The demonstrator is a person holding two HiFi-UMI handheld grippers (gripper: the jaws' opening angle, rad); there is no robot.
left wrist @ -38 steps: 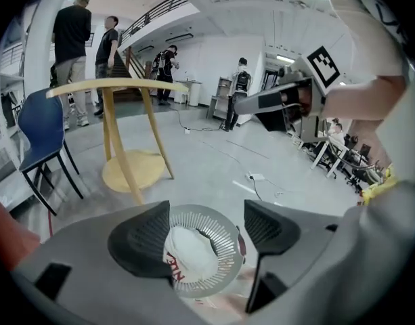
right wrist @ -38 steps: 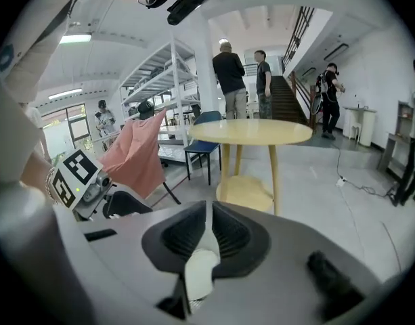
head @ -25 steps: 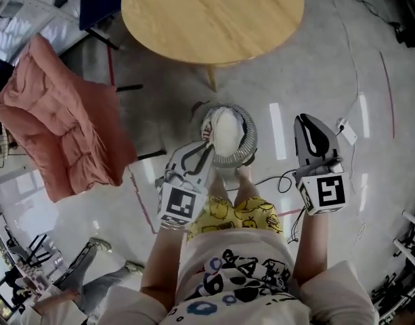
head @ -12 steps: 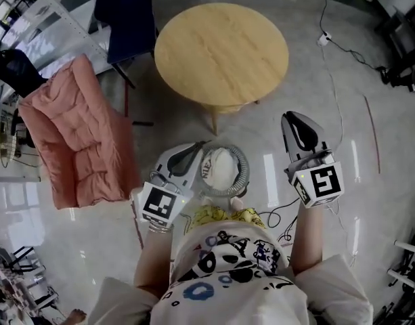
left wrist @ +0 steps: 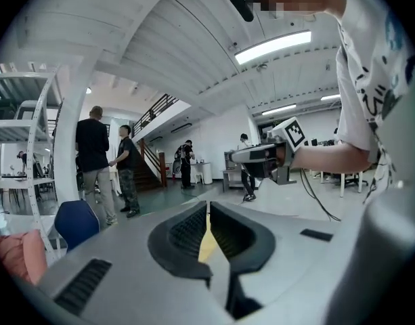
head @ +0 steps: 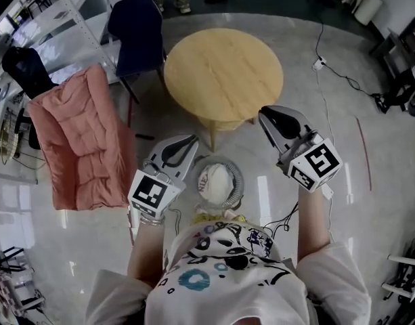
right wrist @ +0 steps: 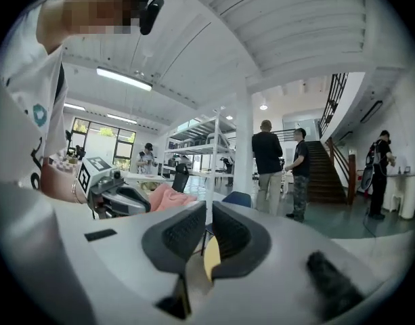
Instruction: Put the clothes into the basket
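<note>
Clothes here amount to one white garment, bundled inside the single round basket on the floor, right in front of the person's feet. Two claws flank it from above: the left claw and the right claw, both pressed together with nothing between them. Beyond stand one round wooden table, one pink quilt and one blue chair.

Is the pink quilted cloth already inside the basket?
No, the pink quilted cloth hangs off to the left, well apart from the basket, which holds a white item.
</note>
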